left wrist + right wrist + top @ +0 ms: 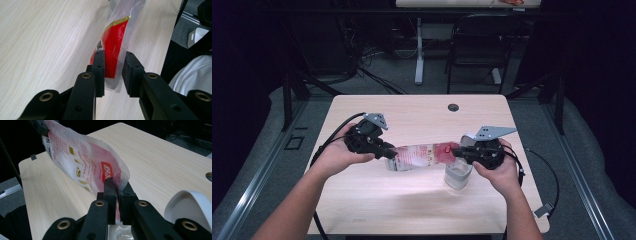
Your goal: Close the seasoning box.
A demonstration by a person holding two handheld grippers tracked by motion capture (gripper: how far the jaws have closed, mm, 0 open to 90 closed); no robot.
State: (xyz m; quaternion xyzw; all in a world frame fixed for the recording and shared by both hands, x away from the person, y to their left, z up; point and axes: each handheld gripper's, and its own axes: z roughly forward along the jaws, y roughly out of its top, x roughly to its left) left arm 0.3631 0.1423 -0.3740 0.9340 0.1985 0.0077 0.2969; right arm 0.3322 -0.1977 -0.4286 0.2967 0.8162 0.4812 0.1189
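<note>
Now, bag: a clear plastic bag with red print, stretched level between the two claws above the middle of the surface; its right end sits over the cup.
Bag ends: left end is the sealed bottom edge with a red and gold panel; right end is the red-printed top, pinched flat.
Left claw: the left claw is clenched on the bag's left end; in the left gripper view one pad touches the film and the other stands just beside it, so the hold looks light.
Right claw: the right claw is clenched on the bag's right end, pads pressed tight on the film.
Cup: a clear plastic cup stands upright on the surface at the near right, just below the right claw; a little pale content seems to lie in it, too blurred to name.
Surface: pale wood surface, with a cable hole at the far edge.
Progress: my reading is that the bag is lifted and gripped at both ends over the cup; opening or tipping it into the cup looks left to do.
Beyond: a dark chair stands on the floor past the far edge.
</note>
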